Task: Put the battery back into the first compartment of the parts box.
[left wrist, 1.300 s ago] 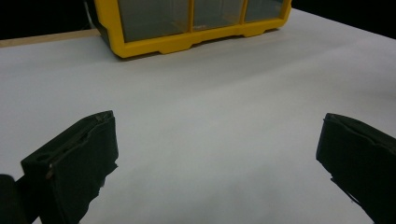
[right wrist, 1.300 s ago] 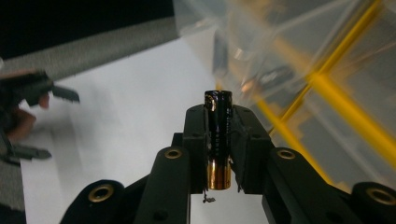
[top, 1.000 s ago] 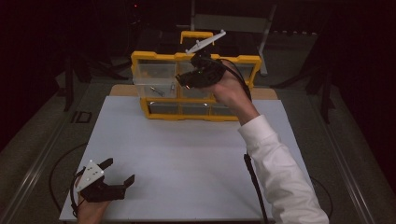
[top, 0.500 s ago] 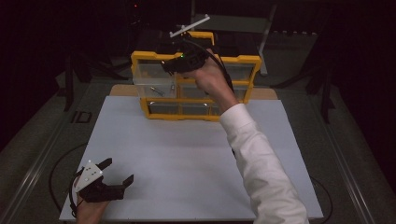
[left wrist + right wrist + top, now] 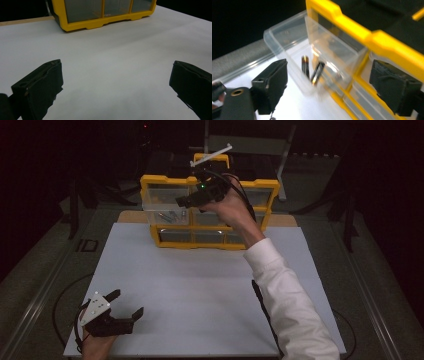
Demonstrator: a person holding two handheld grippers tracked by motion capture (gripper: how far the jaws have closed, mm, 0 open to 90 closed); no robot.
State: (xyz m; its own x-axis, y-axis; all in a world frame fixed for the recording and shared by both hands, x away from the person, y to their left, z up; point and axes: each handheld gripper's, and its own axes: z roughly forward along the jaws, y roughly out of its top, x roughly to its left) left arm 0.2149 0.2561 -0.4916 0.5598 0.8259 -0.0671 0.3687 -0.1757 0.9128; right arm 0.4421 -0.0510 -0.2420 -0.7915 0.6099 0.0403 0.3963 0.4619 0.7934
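Left gripper (image 5: pixel 127 312): rests at the near left corner of the white table top (image 5: pixel 200 290), held in the person's left hand (image 5: pixel 95 345). Its jaws stand wide apart with bare table between them in the left gripper view; it holds nothing and is well apart from the organiser.

Open drawer (image 5: pixel 294 55): a clear plastic drawer pulled out of the upper left slot of the yellow drawer organiser (image 5: pixel 210 212), which stands at the far edge of the table. In the high view it juts forward from the yellow frame.

Contents: two small dark cylinders (image 5: pixel 310 70), perhaps batteries, lie loose on the drawer floor; one points away, the other leans across beside it. Blur hides anything finer.

Right gripper (image 5: pixel 332 87): held up at the organiser's top left, just above and in front of the open drawer. Its jaws have just been opening and now stand wide, with nothing pinched; the drawer and its cylinders lie beyond and below them.

Handling, drawer: likely light, thin-walled and stiff, smooth enough to slip. Best taken by its front wall or front lip (image 5: pixel 277 35), one jaw inside and one outside, and slid straight along its rails so it does not jam or tip.

Handling, cylinders: small, hard, round and smooth, so they would roll; grip across the middle of the body.

Risk: a jolt to the drawer would set the cylinders rolling.
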